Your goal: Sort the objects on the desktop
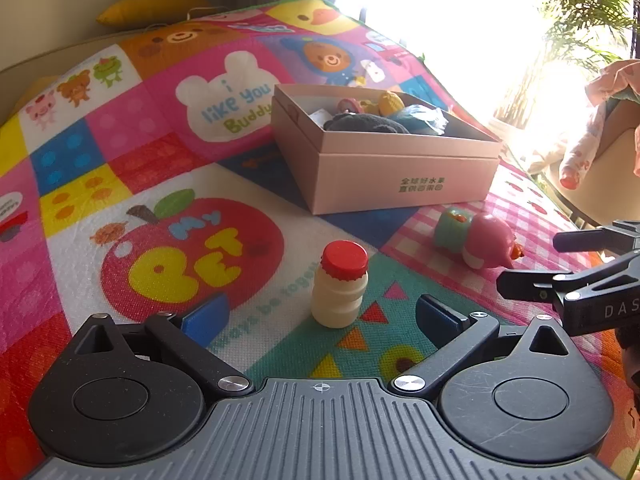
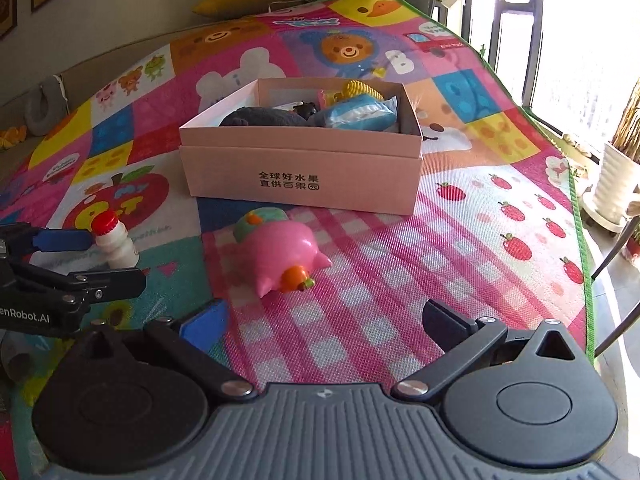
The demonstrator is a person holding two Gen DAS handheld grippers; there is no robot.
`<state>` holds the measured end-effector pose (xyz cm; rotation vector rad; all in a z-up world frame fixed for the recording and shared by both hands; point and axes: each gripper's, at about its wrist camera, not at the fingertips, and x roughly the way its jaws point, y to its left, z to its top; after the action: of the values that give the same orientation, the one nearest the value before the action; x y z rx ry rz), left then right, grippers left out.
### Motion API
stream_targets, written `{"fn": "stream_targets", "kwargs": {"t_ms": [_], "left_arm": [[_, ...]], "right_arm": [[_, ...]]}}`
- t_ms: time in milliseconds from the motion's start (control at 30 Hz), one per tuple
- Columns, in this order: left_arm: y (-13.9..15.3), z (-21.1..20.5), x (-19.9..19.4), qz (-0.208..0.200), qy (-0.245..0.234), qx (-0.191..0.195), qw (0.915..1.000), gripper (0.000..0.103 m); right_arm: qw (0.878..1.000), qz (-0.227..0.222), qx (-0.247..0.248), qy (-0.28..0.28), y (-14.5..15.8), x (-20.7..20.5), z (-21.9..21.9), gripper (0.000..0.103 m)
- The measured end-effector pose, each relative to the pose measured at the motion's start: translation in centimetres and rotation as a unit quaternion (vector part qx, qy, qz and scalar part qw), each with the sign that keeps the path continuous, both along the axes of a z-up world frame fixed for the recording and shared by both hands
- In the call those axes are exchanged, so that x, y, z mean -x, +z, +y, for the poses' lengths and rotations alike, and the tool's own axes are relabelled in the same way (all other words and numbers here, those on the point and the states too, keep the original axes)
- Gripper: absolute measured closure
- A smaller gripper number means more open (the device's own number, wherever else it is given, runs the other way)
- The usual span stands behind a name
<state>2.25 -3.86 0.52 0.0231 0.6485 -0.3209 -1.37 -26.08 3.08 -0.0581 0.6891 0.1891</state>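
Observation:
A small white bottle with a red cap [image 1: 340, 284] stands upright on the colourful play mat, just ahead of my open left gripper [image 1: 320, 316] and between the lines of its blue-padded fingers. The bottle also shows in the right wrist view [image 2: 113, 240], beside the left gripper [image 2: 86, 258]. A pink pig toy with a green band [image 1: 478, 240] lies on its side on the pink checked patch. In the right wrist view the pig [image 2: 282, 250] lies ahead of my open, empty right gripper [image 2: 324, 320]. A pink cardboard box [image 2: 304, 176] behind holds several items.
The box [image 1: 400, 178] holds a dark plush, a blue packet and a yellow toy. The mat's green edge [image 2: 580, 216] runs along the right, with a white plant pot [image 2: 612, 184] and chair legs beyond. A yellow cushion [image 2: 244, 2] lies at the far wall.

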Motion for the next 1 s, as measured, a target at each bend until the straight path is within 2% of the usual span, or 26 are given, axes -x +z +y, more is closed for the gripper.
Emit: {"fn": "stream_targets", "kwargs": {"t_ms": [67,233,267,333,400,467,633,700,733,833,1000], "left_arm": [[0.0,0.0,0.0,0.000,0.000,0.003,1.0000,0.001],[0.0,0.1,0.1,0.000,0.000,0.009,1.0000,0.000],[0.0,0.2,0.1,0.000,0.000,0.008,1.0000,0.000],[0.0,0.2,0.1,0.000,0.000,0.008,1.0000,0.000],[0.0,0.2,0.0,0.000,0.000,0.008,1.0000,0.000],[0.0,0.2,0.0,0.000,0.000,0.009,1.0000,0.000],[0.0,0.2,0.1,0.000,0.001,0.013,0.9999,0.000],[0.0,0.3,0.1,-0.001,0.004,0.015,0.9999,0.000],[0.1,0.3,0.1,-0.002,0.008,0.015,0.9999,0.000],[0.6,0.5,0.5,-0.018,0.025,0.009,0.9995,0.000],[1.2,-0.5,0.8,-0.014,0.008,-0.003,0.9999,0.000]], "right_arm": [[1.000,-0.010,0.008,0.002,0.5,-0.4,0.2,0.000],[0.992,-0.063,0.095,-0.058,1.1,-1.3,0.5,0.000],[0.992,-0.069,0.084,-0.059,1.4,-1.1,0.1,0.000],[0.997,-0.058,0.020,-0.036,2.2,-0.8,-0.7,0.000],[0.998,-0.050,-0.039,-0.023,2.7,-0.6,-0.7,0.000],[0.998,-0.036,-0.055,-0.019,2.7,-1.3,-0.1,0.000],[0.997,0.003,-0.066,-0.041,1.2,-4.2,1.2,0.000],[0.997,0.019,-0.059,-0.044,0.6,-5.1,1.7,0.016],[0.998,0.025,-0.052,-0.040,0.5,-5.3,2.0,0.031],[0.998,0.012,-0.038,-0.040,0.9,-4.5,2.3,0.032],[0.999,-0.025,-0.008,-0.029,1.9,-1.9,1.8,0.032]]}}
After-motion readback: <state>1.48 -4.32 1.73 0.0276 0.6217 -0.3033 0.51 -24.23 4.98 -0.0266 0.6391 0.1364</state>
